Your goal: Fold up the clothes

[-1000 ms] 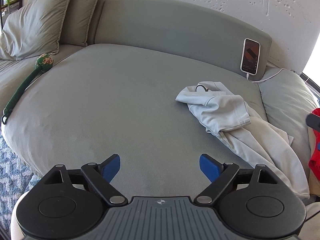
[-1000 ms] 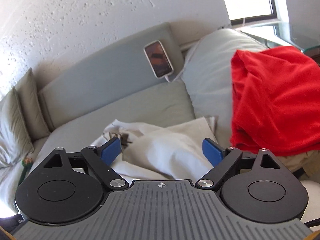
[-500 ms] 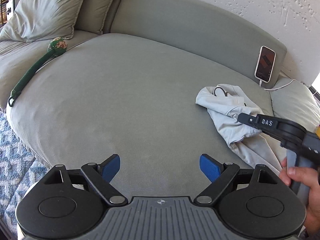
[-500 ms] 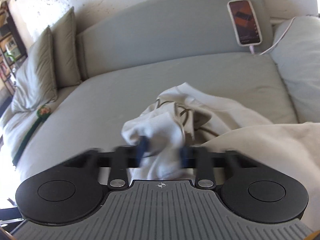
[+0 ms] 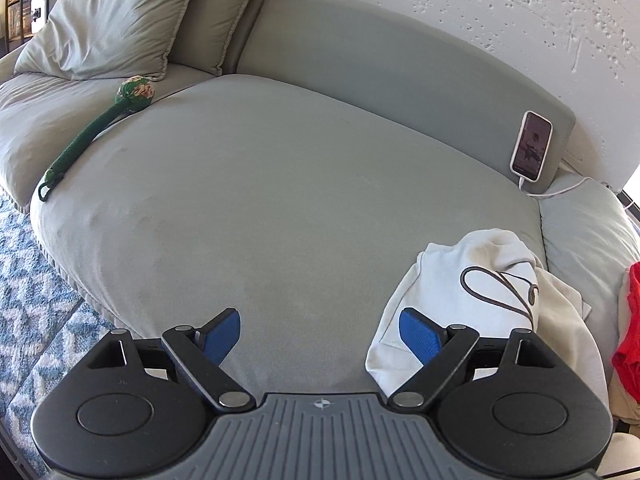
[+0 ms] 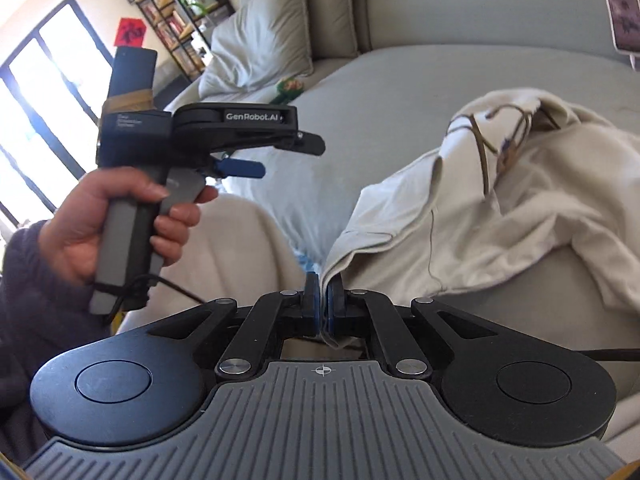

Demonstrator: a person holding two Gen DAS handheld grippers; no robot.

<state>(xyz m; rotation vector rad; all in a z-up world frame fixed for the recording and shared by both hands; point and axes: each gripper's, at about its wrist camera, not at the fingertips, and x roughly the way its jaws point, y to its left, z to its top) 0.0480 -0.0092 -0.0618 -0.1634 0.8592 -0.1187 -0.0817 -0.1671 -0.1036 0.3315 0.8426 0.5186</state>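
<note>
A crumpled white garment (image 6: 480, 200) with a brown line print lies on the grey couch seat (image 5: 280, 200). My right gripper (image 6: 323, 296) is shut on a hem edge of it, and the cloth stretches up and to the right from the pads. In the left wrist view the white garment (image 5: 460, 300) bunches at the right, just behind the right blue pad. My left gripper (image 5: 320, 334) is open over bare cushion with nothing between its fingers. From the right wrist view the left gripper (image 6: 256, 156) hangs in the air at upper left, held by a hand (image 6: 120, 216).
A red garment (image 5: 630, 340) lies at the far right edge. A phone (image 5: 532, 146) on a cable leans against the backrest. A green knitted toy (image 5: 100, 128) and pillows (image 5: 120, 20) sit at the left. A blue patterned rug (image 5: 32, 300) lies beyond the couch edge.
My right gripper went from open over the white garment to shut on its edge and pulled it toward the couch's front. In the left wrist view the garment now lies nearer the gripper.
</note>
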